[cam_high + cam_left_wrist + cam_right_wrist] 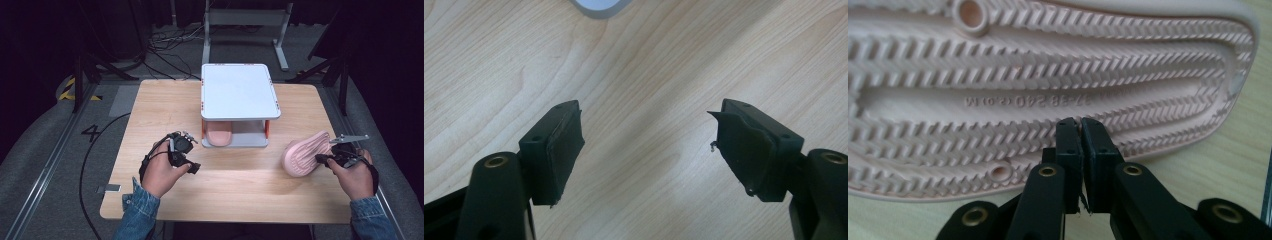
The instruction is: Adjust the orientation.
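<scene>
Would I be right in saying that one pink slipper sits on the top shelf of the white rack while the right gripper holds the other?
Not quite: the slipper in the rack sits on its bottom shelf, under the bare top, as the high view shows. The right gripper does hold the other slipper.

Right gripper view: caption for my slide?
Right gripper, jaws closed, at the edge of a pink slipper's ridged sole above the wooden table.
</scene>
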{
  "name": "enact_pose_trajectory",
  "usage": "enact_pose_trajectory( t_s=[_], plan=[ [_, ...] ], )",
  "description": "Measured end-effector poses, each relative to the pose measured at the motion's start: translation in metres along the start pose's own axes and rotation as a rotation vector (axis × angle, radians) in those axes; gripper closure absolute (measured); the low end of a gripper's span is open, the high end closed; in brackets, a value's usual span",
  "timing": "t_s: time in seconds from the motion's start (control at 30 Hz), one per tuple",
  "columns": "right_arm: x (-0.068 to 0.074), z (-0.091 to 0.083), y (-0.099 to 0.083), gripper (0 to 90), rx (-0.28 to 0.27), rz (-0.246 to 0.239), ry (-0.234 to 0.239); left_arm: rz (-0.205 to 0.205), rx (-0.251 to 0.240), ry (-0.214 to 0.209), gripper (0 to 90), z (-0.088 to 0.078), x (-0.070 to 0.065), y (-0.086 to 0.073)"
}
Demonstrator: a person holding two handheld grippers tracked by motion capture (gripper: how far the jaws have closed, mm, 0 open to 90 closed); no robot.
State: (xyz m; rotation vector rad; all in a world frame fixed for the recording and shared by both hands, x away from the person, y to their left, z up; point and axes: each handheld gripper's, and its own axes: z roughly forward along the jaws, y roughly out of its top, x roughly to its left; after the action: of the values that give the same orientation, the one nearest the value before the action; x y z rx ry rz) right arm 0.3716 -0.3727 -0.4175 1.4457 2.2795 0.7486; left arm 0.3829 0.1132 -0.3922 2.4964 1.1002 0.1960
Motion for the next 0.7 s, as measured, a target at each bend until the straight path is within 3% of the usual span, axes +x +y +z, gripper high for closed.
enact_pose_trajectory(
  t_s=[0.23,0.4,0.53,0.7],
  plan=[
    [0.003,-0.003,-0.019,83.6,0.064,0.016,0.009,0.027,0.003,-0.017,27.1,0.004,-0.003,0.01],
    [0.002,-0.001,-0.028,81.0,0.08,0.024,0.008,0.034,0.005,-0.021,27.0,0.006,-0.004,0.013],
    [0.0,-0.01,-0.026,80.5,0.055,0.03,0.0,0.032,0.006,-0.025,26.9,0.008,-0.004,0.013],
    [-0.002,-0.028,-0.014,80.0,-0.019,0.028,-0.008,0.02,0.025,-0.02,26.9,0.011,-0.001,0.009]
  ],
)
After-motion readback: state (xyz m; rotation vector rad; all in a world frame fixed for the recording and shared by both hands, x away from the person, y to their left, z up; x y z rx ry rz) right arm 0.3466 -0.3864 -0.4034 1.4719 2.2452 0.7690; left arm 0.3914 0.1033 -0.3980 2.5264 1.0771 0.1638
